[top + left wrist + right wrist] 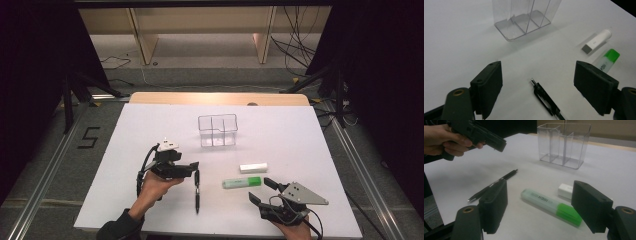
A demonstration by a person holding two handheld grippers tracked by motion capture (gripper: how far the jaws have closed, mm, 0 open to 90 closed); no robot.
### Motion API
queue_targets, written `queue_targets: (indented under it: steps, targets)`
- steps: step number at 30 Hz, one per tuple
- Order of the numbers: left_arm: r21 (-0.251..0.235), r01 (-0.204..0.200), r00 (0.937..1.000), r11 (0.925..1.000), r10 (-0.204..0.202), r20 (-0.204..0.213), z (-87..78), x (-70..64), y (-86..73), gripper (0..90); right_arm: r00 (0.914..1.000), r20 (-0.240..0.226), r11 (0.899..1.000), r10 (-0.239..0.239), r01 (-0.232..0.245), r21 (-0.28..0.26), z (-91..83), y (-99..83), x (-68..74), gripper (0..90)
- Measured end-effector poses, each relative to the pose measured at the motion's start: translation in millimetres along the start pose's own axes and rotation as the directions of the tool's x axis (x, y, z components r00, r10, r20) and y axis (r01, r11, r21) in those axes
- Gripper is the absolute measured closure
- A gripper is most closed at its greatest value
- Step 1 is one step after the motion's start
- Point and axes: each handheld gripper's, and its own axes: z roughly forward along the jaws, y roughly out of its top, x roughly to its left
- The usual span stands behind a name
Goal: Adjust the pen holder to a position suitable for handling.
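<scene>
Left gripper point(192, 167) held above black pen point(197, 191), jaws spread wide, nothing between; in left gripper view pen point(547, 102) lies at bottom centre between jaws. Right gripper point(263, 191) at lower right of high view, jaws spread, green highlighter point(242, 183) just ahead. White eraser point(253, 167) above highlighter. Clear divided organizer point(217, 130) at frame centre. White table point(150, 125); grey floor, cables, black curtains around.
</scene>
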Motion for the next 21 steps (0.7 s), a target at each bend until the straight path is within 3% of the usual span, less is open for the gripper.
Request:
queue_targets:
  steps: [21]
  targets:
    - [0.021,0.009,0.9999,0.9997,-0.009,0.012,-11.8,-6.0,-23.0,20.9,0.9999,0.015,1.0,-0.007,0.006,0.013,2.4,-0.3,4.8,30.0]
